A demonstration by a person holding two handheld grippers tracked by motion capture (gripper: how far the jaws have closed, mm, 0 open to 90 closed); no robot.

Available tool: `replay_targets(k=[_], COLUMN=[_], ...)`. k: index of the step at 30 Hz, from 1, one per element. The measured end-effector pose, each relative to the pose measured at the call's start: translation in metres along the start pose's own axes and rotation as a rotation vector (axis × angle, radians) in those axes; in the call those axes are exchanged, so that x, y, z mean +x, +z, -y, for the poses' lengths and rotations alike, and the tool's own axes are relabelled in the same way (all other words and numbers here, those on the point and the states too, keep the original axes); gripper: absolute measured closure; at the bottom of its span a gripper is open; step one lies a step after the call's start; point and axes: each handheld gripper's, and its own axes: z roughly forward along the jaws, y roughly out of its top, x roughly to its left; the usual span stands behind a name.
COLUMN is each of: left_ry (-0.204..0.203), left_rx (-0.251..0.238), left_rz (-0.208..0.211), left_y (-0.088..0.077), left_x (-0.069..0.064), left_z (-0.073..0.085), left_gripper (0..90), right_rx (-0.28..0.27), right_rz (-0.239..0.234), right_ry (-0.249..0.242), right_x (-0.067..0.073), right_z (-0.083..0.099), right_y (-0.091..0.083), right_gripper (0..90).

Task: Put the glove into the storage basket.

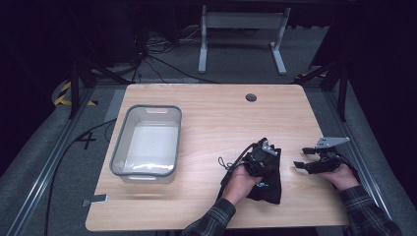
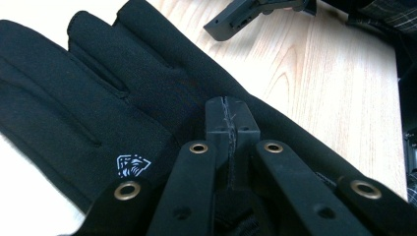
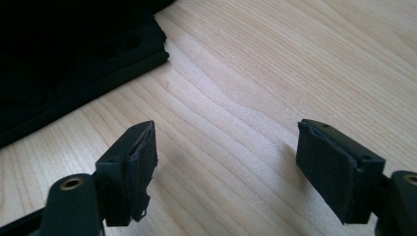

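A black glove [image 2: 98,93] lies flat on the near right part of the wooden table [image 1: 216,113], its fingers spread and a small white emblem [image 2: 133,165] printed near its cuff. In the high view the same glove [image 1: 271,189] shows as a dark patch under my left hand [image 1: 241,183].

My left gripper [image 2: 231,120] rests on top of it, jaws pressed fully together, their tips meeting in a thin seam over the fabric. Whether a pinch of cloth is caught in that seam I cannot tell; the pads sit right against the glove's back. From above, this gripper [image 1: 261,153] covers the glove's far end, its cable looping off to the left.

Just to the right, apart from the glove, my right gripper [image 1: 301,164] is held low over bare wood by my right hand [image 1: 344,176]. Its jaws stand wide apart with nothing between them, the two padded fingers [image 3: 133,162] framing only wood grain, with the glove's edge [image 3: 74,73] beyond them at the upper left.

Well off to the left sits a grey plastic bin [image 1: 120,142], its pale inside open to the camera. A round cable hole [image 1: 251,97] marks the table's far edge.
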Motion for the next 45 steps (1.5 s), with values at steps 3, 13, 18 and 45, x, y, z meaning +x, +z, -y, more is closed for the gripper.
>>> replay_targets(k=[3,13,18,45], left_ry=[-0.007,-0.004,0.021,0.053], left_rx=[0.002,-0.020,-0.036,0.159], left_rz=[0.013,0.035,0.054,0.038], left_y=[0.009,0.010,0.005,0.033], left_x=[-0.001,-0.006,-0.016,-0.024], left_z=[-0.002,-0.007,-0.012,-0.006], left_gripper=[89.7,88.5,88.5,88.8], right_rx=[0.000,-0.009,-0.010,-0.010], right_rz=[0.000,0.002,0.003,0.003], right_ry=[0.000,-0.011,-0.015,-0.026], right_x=[0.001,0.003,0.003,0.003], right_z=[0.000,0.001,0.002,0.002], right_y=[0.001,0.003,0.003,0.004], right_gripper=[22.4,17.5,16.9,16.8])
